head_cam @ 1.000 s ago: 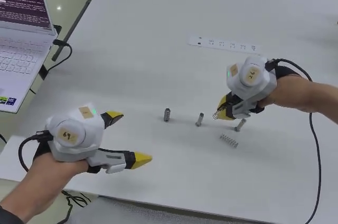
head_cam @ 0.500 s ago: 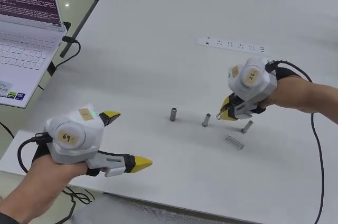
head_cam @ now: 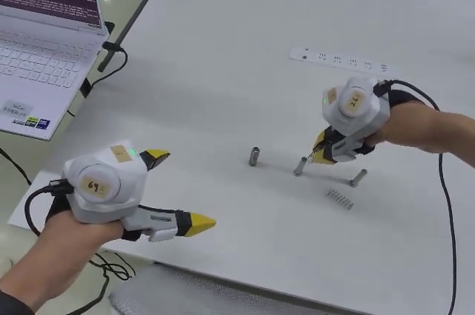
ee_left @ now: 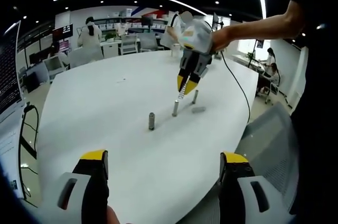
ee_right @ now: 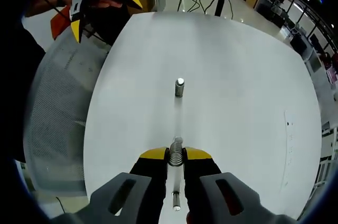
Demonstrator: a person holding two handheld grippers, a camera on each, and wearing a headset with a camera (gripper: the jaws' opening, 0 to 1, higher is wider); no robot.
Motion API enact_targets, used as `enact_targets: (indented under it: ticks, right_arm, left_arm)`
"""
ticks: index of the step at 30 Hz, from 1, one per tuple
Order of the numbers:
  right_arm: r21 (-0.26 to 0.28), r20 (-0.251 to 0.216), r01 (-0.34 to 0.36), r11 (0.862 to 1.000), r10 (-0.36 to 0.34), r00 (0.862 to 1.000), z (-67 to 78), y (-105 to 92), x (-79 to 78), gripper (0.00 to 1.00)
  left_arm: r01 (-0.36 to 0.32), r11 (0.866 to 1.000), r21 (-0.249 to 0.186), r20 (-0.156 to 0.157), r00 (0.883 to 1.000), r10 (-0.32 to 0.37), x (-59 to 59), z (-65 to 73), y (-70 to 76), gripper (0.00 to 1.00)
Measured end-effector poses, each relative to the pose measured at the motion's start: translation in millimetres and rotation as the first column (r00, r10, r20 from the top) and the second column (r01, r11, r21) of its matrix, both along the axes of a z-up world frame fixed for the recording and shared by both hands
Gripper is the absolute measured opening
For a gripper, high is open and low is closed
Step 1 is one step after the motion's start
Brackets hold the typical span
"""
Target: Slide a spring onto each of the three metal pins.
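Three short metal pins stand in a row on the white table: a left pin point(head_cam: 254, 156), a middle pin point(head_cam: 299, 166) and a right pin point(head_cam: 358, 177). My right gripper point(head_cam: 318, 156) is shut on a spring point(ee_right: 176, 153), tilted, with its free end just over the middle pin's top. A second spring point(head_cam: 339, 197) lies loose in front of the right pin. In the right gripper view the left pin point(ee_right: 179, 87) stands ahead and another pin point(ee_right: 176, 201) shows below the jaws. My left gripper point(head_cam: 178, 189) hovers open at the near left, holding nothing; from it I see the pins point(ee_left: 151, 121) ahead.
A white power strip point(head_cam: 338, 60) lies behind the pins. An open laptop point(head_cam: 44, 33) sits at the far left with cables point(head_cam: 111, 59) beside it. The table's near edge point(head_cam: 223, 274) runs just under the left gripper. People and desks stand in the background of the left gripper view.
The head camera has shifted, so everything sits further right in view. My right gripper has carried the spring left, from near the right pin to the middle pin. The left gripper stays open.
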State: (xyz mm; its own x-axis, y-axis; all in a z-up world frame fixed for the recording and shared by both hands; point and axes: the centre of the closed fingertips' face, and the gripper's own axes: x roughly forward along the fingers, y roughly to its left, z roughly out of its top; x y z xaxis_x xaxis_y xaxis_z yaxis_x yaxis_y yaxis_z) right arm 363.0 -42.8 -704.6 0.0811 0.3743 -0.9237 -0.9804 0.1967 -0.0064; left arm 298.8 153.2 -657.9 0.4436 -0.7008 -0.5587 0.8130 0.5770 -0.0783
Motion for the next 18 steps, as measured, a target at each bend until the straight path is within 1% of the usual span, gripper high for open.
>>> enact_targets:
  ticks: [18]
  right_arm:
    - [-0.018,-0.017,-0.028,0.999,0.028,0.999,-8.7,6.8,5.0,0.09]
  left_arm:
    - [-0.022,1.0,-0.005,-0.005,1.0,0.022,0.3,0.1,7.1,0.83]
